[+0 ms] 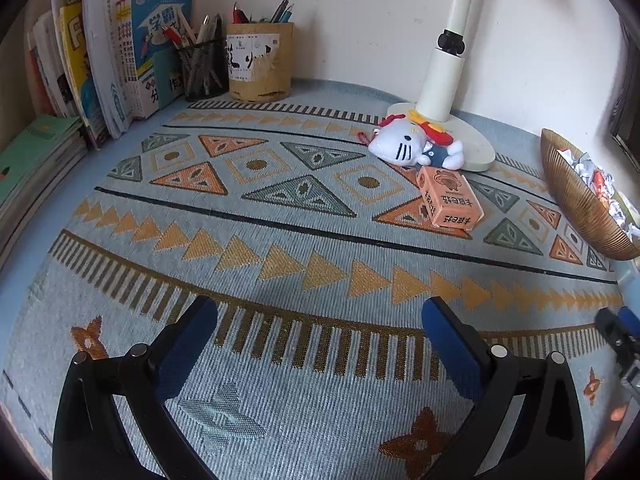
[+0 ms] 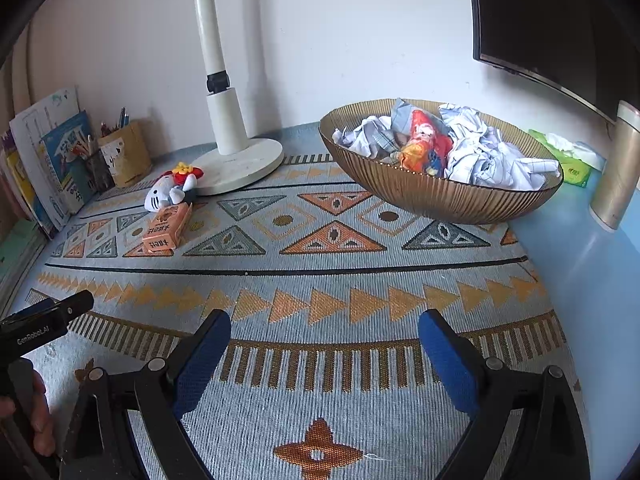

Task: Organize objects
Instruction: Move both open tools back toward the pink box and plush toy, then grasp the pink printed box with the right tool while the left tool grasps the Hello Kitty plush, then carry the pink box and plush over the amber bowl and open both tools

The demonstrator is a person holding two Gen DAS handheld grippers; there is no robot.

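Note:
An orange card box lies on the patterned mat, with a white cat plush toy just behind it against the lamp base; both also show in the right wrist view, box and plush. A ribbed gold bowl holds crumpled paper and a red snack packet; its edge shows in the left wrist view. My left gripper is open and empty above the mat. My right gripper is open and empty too, well short of the bowl.
A white lamp stands at the back. Pen holders and upright books fill the back left, with stacked books beside them. A green tissue pack and a monitor stand are at the right.

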